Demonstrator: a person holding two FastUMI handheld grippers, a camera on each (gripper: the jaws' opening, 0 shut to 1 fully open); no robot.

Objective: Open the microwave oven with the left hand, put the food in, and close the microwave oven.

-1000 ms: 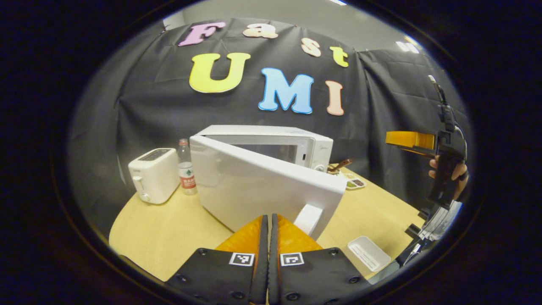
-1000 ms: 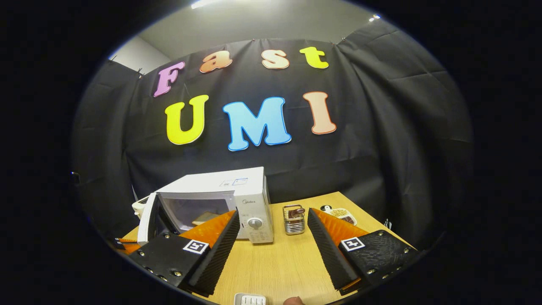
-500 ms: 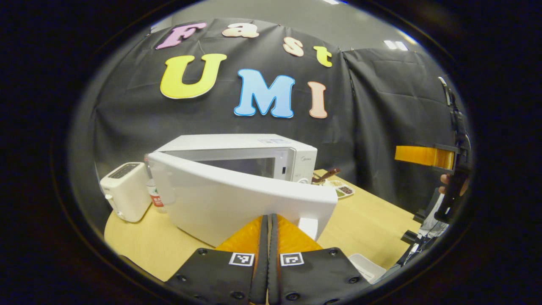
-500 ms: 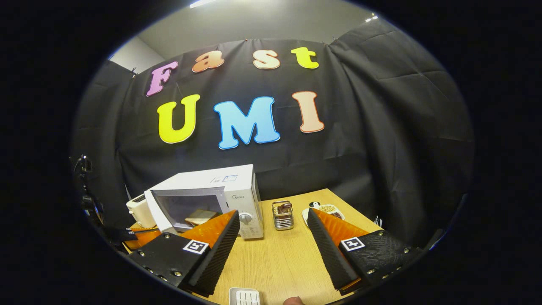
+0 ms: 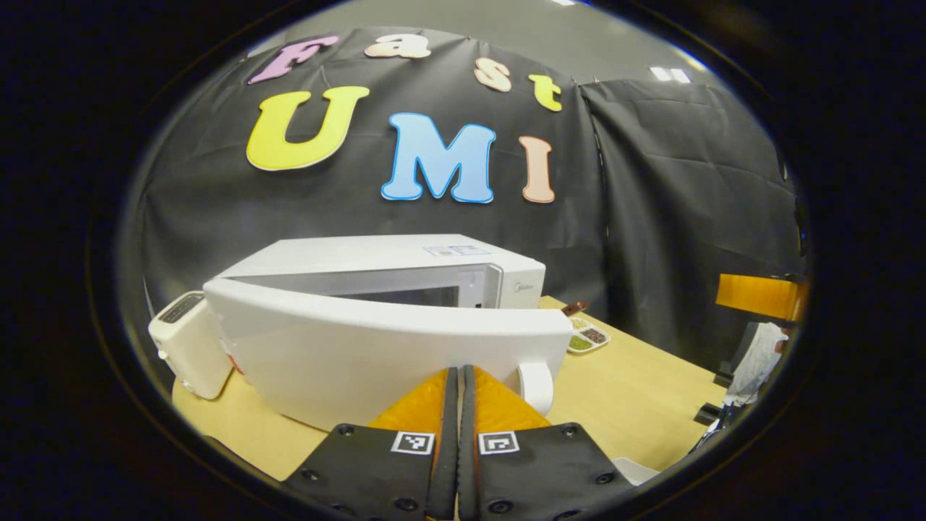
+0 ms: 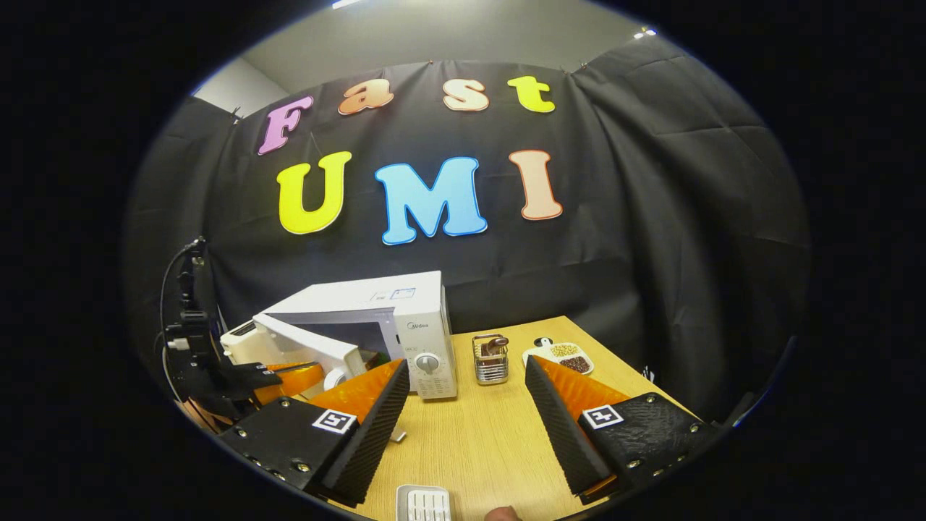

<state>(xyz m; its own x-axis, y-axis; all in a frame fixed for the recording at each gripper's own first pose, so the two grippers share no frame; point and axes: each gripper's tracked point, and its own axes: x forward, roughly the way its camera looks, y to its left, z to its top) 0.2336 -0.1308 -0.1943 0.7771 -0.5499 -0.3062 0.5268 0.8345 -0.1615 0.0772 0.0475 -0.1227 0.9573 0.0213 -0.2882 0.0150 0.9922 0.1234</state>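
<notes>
The white microwave (image 5: pixel 405 257) stands on the wooden table, its door (image 5: pixel 376 347) ajar and angled toward the opening. My left gripper (image 5: pixel 459 370) is shut with nothing between its fingers, and its tips rest against the door's outer face beside the door handle (image 5: pixel 537 387). In the right gripper view the microwave (image 6: pixel 416 311) is at the left with its door (image 6: pixel 307 347) partly open, and the left gripper (image 6: pixel 289 376) sits at the door's outer side. The door hides the inside. My right gripper (image 6: pixel 463 365) is open and empty above the table.
A white toaster (image 5: pixel 184 344) stands left of the microwave. A metal holder (image 6: pixel 490 358) and a small dish of condiments (image 6: pixel 564 354) sit right of it. A white ribbed tray (image 6: pixel 425 503) lies at the near table edge (image 6: pixel 470 449).
The microwave door has swung further toward shut, with the shut left gripper moving forward against it. The right gripper has stayed open over the table.
</notes>
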